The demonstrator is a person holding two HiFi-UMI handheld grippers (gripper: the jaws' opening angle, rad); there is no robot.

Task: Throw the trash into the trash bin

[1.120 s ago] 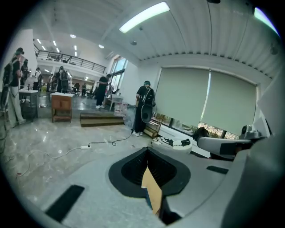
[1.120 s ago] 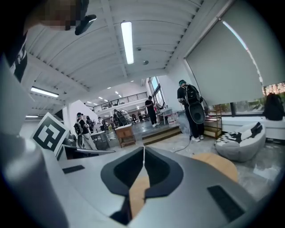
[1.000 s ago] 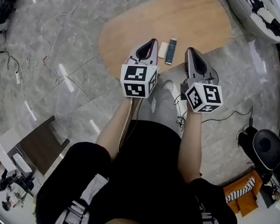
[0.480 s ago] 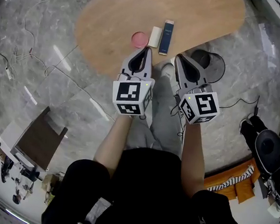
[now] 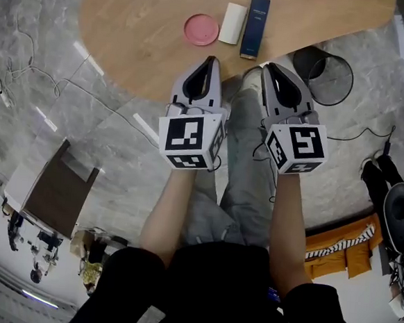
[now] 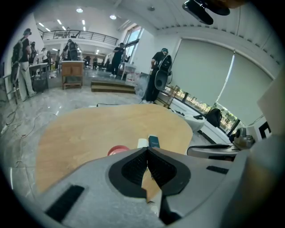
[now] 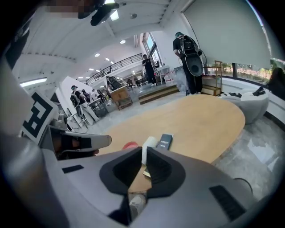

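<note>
On the oval wooden table (image 5: 128, 40) lie a pink round lid (image 5: 200, 29), a white roll (image 5: 232, 23) and a dark blue box (image 5: 256, 14), side by side near its front edge. A black mesh trash bin (image 5: 304, 60) stands on the floor right of the table. My left gripper (image 5: 211, 59) is shut and empty, just short of the table edge and below the lid. My right gripper (image 5: 268, 67) is shut and empty too, between the box and the bin. From the left gripper (image 6: 147, 148), lid (image 6: 116, 150), roll (image 6: 142, 142) and box (image 6: 153, 141) lie ahead. The right gripper (image 7: 144, 149) faces the roll (image 7: 149, 142) and box (image 7: 164, 141).
Thin cables (image 5: 28, 74) run over the grey marble floor at left. A small dark wooden stand (image 5: 60, 195) sits at lower left, orange cloth (image 5: 341, 248) and a black seat (image 5: 401, 216) at lower right. People (image 6: 158, 71) stand far behind the table.
Both grippers have sunk side by side toward the table's front edge, jaws staying shut. The lid, roll, box and the bin have come fully into the head view.
</note>
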